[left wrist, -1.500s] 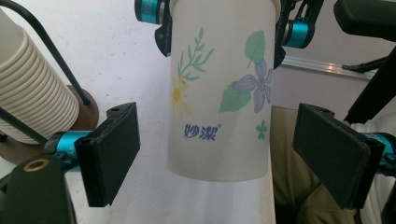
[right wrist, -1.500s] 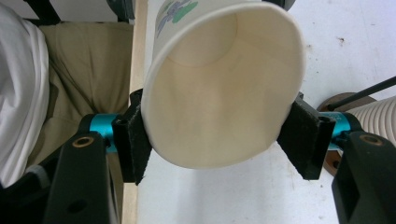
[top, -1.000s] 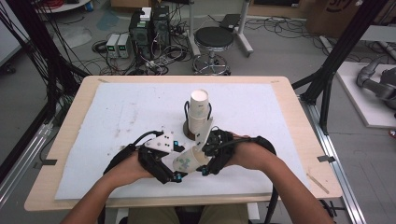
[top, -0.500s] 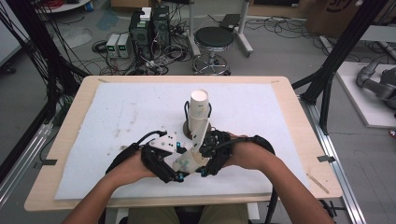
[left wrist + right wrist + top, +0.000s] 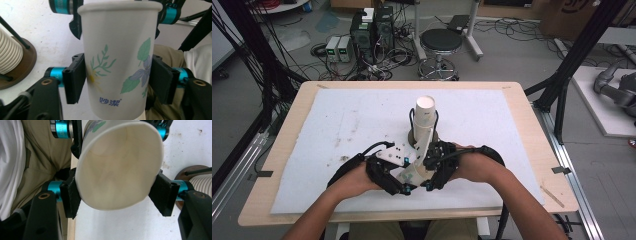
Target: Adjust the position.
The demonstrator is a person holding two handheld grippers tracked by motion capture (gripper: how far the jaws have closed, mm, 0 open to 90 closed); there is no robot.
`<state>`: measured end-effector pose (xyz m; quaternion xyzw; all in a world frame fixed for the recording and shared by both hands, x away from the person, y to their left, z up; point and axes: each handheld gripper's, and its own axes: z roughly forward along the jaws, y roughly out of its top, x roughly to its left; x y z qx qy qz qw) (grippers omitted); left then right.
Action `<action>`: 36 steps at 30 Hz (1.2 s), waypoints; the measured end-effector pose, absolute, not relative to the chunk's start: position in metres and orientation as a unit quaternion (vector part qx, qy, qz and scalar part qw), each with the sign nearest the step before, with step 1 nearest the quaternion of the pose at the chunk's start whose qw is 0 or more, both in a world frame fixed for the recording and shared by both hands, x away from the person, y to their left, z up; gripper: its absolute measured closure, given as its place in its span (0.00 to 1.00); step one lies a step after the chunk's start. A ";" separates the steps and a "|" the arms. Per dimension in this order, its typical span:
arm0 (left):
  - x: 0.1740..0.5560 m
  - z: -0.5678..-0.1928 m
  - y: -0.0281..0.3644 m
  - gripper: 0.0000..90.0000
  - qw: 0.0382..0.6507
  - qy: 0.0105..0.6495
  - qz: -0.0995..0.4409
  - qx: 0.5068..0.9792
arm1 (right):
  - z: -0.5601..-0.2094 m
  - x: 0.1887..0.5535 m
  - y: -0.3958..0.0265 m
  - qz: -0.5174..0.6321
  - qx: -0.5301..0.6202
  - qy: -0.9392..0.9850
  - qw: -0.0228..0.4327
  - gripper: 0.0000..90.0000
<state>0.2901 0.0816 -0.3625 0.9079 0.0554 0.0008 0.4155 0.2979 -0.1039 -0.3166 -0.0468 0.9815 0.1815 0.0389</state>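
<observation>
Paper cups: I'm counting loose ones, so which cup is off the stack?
The flowered cup clamped between both grippers' jaws, lying tilted; the others stay nested upright in the stack on its brown stand.

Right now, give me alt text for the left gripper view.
A white paper cup printed with green leaves and flowers stands clamped between the left tongs. A ribbed cup stack on a brown base sits at the left.

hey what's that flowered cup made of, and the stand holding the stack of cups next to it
The flowered cup looks like matte white paper: rolled rim, printed leaves and flowers, and an opening squashed oval. The stand's round base looks like brown wood, though plastic is possible; its thin dark uprights seem to be metal rod.
</observation>
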 end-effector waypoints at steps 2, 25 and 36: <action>0.290 -0.363 0.081 0.39 0.414 0.056 -0.003 0.909 | -0.317 0.298 -0.103 0.181 -0.048 0.981 0.039 0.37; 0.298 -0.378 0.107 0.41 0.470 0.103 -0.002 0.877 | -0.300 0.305 -0.146 0.352 0.021 0.935 0.031 0.28; 0.299 -0.403 0.149 0.41 0.524 0.178 0.029 0.832 | -0.326 0.307 -0.202 0.452 0.136 0.879 0.065 0.26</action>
